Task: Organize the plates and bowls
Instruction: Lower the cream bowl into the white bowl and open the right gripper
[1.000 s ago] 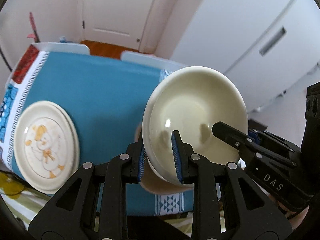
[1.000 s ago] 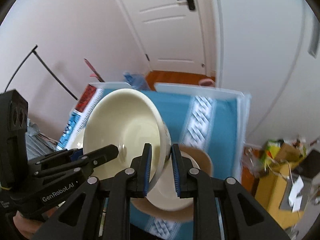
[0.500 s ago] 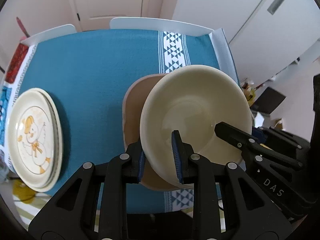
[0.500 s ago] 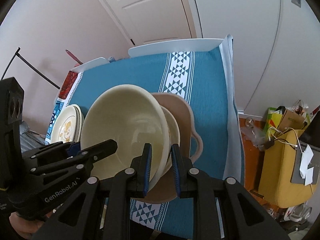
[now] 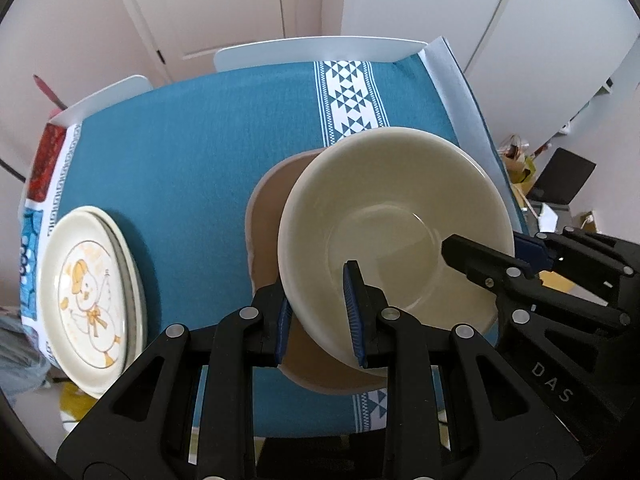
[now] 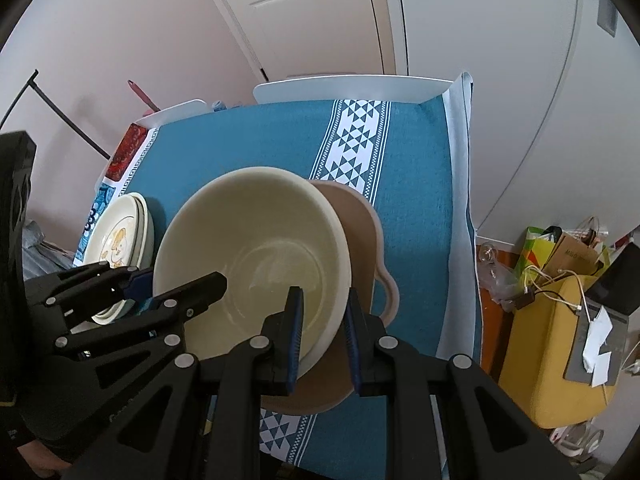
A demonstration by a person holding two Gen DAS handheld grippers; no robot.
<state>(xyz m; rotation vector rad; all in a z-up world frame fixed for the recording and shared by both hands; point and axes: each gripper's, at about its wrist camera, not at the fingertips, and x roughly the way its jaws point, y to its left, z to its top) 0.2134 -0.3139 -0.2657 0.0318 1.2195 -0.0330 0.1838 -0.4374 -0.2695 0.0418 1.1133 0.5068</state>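
Observation:
A cream bowl point(image 5: 384, 216) point(image 6: 256, 240) hangs tilted low over a brown handled dish point(image 5: 268, 216) point(image 6: 360, 220) on the blue tablecloth; whether the two touch I cannot tell. My left gripper point(image 5: 318, 292) is shut on the bowl's left rim, one finger inside and one outside. My right gripper point(image 6: 324, 296) is shut on the opposite rim. Each shows in the other's view, the right gripper point(image 5: 488, 244) at the right, the left gripper point(image 6: 180, 278) at the left. A stack of cream plates point(image 5: 88, 292) point(image 6: 116, 240), duck picture on top, lies at the table's left.
The blue cloth point(image 5: 192, 148) covers the table, with a white patterned band point(image 6: 352, 148) running down it. Two white chair backs point(image 5: 320, 46) stand at the far edge. On the floor to the right are a yellow bin point(image 6: 560, 360) and bags.
Both grippers have come down with the cream bowl, from raised above the table to just over the brown dish. The bowl has tipped flatter. Both grips are unchanged.

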